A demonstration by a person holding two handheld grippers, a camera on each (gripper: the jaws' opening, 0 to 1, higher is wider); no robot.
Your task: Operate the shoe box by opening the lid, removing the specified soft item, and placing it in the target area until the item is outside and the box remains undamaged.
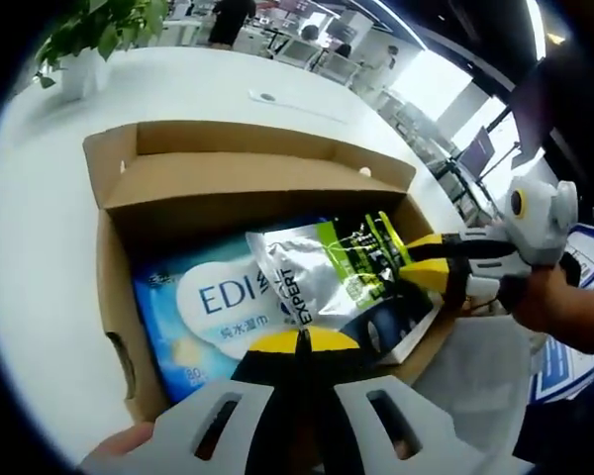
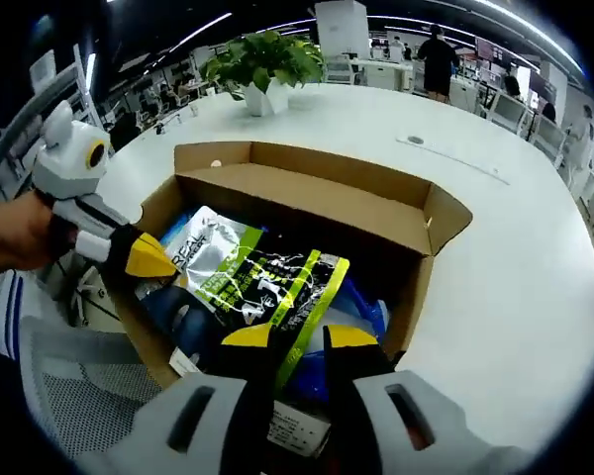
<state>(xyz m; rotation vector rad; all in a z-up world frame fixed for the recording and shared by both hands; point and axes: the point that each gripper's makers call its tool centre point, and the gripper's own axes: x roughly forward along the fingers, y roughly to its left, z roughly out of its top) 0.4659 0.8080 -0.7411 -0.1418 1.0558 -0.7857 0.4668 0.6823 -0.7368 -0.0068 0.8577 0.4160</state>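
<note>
on the white worktop [image 1: 40,228] stands an open cardboard box [image 1: 228,163], its lid folded back on the far side. inside it lie a blue wipes pack [image 1: 203,317] and, over that, a silver, green and black pouch [image 1: 322,267]. in the left gripper view the left tool [image 1: 299,341] sits low at the near edge of the box, its yellow tips closed together just before the near end of the pouch, over the wipes pack; whether it touches either i cannot tell. the right tool [image 1: 421,259] comes in from the right, held by a hand [image 1: 559,302], and its yellow tips meet on the right edge of the pouch. in the right gripper view the right tool [image 2: 297,336] has its tips a little apart with the near end of the pouch [image 2: 262,277] between them, while the left tool [image 2: 153,259] reaches into the left side of the box [image 2: 317,188], beside the pouch. a potted plant [image 2: 262,64] stands at the far side of the worktop [image 2: 515,257].
</note>
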